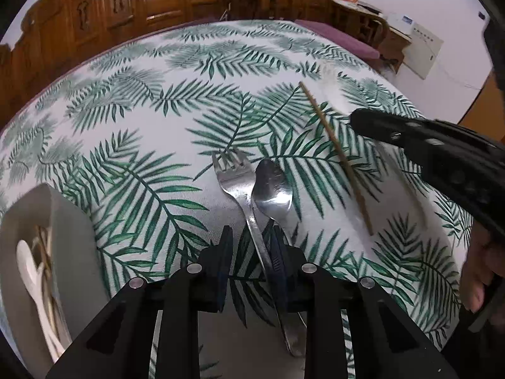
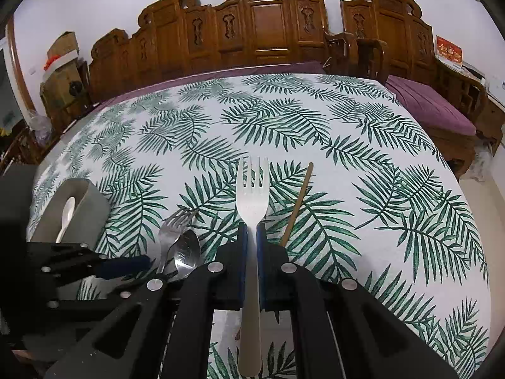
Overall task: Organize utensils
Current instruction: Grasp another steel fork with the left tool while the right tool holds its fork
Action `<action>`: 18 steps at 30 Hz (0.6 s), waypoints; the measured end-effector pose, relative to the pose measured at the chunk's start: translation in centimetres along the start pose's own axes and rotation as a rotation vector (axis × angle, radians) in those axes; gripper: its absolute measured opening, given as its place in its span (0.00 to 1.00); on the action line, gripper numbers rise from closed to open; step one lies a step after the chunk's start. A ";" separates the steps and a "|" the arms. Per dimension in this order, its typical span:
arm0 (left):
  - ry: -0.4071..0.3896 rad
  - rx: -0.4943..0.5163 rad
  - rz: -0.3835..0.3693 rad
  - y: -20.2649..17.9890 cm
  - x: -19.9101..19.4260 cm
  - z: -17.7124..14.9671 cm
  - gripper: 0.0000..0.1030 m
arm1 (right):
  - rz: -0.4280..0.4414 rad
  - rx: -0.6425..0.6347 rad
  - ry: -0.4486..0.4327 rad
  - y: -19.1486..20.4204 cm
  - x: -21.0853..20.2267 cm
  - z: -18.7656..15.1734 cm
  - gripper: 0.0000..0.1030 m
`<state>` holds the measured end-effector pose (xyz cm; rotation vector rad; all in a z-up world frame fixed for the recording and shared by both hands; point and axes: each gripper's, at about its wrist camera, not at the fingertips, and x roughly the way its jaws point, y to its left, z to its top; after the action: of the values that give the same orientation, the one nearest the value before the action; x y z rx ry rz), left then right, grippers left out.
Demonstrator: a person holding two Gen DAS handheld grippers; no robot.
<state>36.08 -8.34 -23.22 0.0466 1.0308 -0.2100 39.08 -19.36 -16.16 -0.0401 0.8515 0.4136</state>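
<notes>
The job is mid-way: some utensils already stand in the grey holder [image 2: 94, 208] at the left of the tabletop [image 2: 394, 173], among them a white spoon [image 2: 66, 214].

The right gripper [image 2: 252, 230] is pinching a white fork [image 2: 252, 195] by its neck, tines pointing away, handle running back between the fingers. Its next move, as I judge it, is to carry the fork left to the holder and drop it in handle first.

The left gripper [image 1: 251, 246] is spread around the handles of a metal fork [image 1: 236, 183] and metal spoon [image 1: 273, 186] lying side by side. It needs to close on 1 of them. A chopstick [image 1: 334, 151] lies just right, untouched.
</notes>
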 end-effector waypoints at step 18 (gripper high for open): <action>0.014 -0.002 0.032 0.1 -1.8 -1.1 0.05 | 0.031 0.021 -0.018 1.3 -1.9 -1.2 0.07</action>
<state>34.30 -7.79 -22.20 0.0626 1.0436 -0.1794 36.61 -19.08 -15.40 -0.0034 0.8396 0.4338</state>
